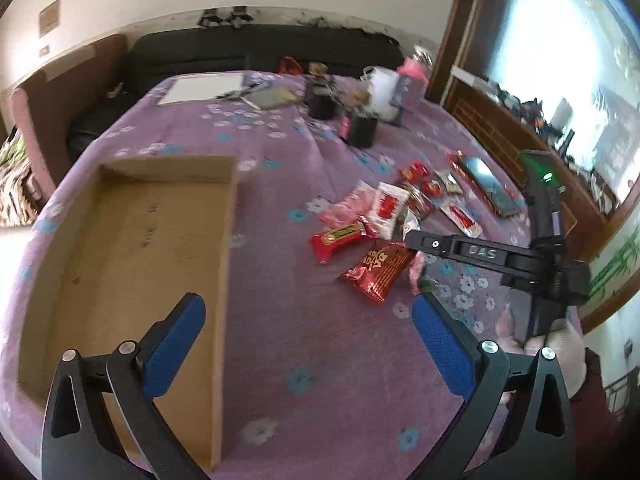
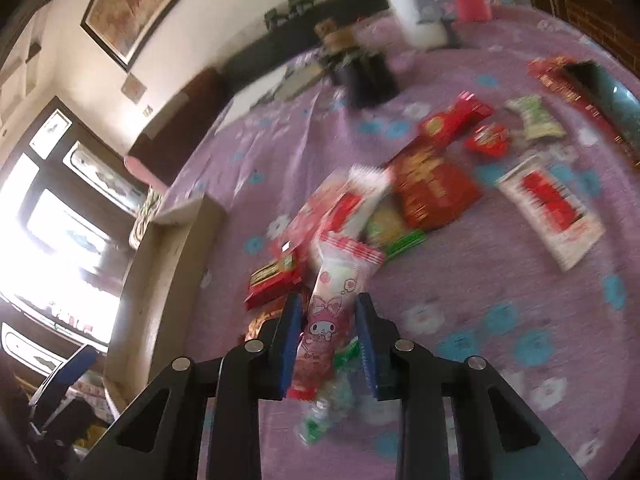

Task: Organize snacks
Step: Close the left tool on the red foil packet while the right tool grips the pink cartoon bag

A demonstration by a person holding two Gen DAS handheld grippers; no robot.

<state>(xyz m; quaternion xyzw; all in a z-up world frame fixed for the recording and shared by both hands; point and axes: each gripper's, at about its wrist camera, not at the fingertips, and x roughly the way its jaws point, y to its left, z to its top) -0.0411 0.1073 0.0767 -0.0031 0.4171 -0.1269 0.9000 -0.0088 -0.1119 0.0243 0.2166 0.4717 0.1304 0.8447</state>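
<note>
**Pink Cartoon Packet Between the Right Pads, Tray Still Bare**

While the frame is smeared by motion, the right hand-held gripper (image 2: 328, 336) plainly straddles a pink-and-white cartoon snack packet (image 2: 334, 300), its blue pads (image 2: 290, 344) set on either flank. Whether they press the wrapper or merely bracket it I cannot tell: the gap looks about as wide as the packet.

The packet reads as a light, crinkly film pouch, soft and slippery, its contents likely crushable. A sound hold would be across its narrow width near the middle, not on the crimped ends, which would slide or fold.

Its long axis runs straight ahead along the fingers, the zigzag-sealed end pointing away toward the snack pile (image 2: 420, 184), the near end tucked back between the jaws. Other wrappers lie just left of and beneath the pads on the purple flowered worktop (image 2: 500, 360).

The left hand-held gripper (image 1: 308, 340) hovers with jaws wide apart, holding nothing. The cardboard tray (image 1: 132, 248) lies ahead and to its left, with no snacks showing inside; a red packet (image 1: 378, 274) lies ahead to its right.
</note>
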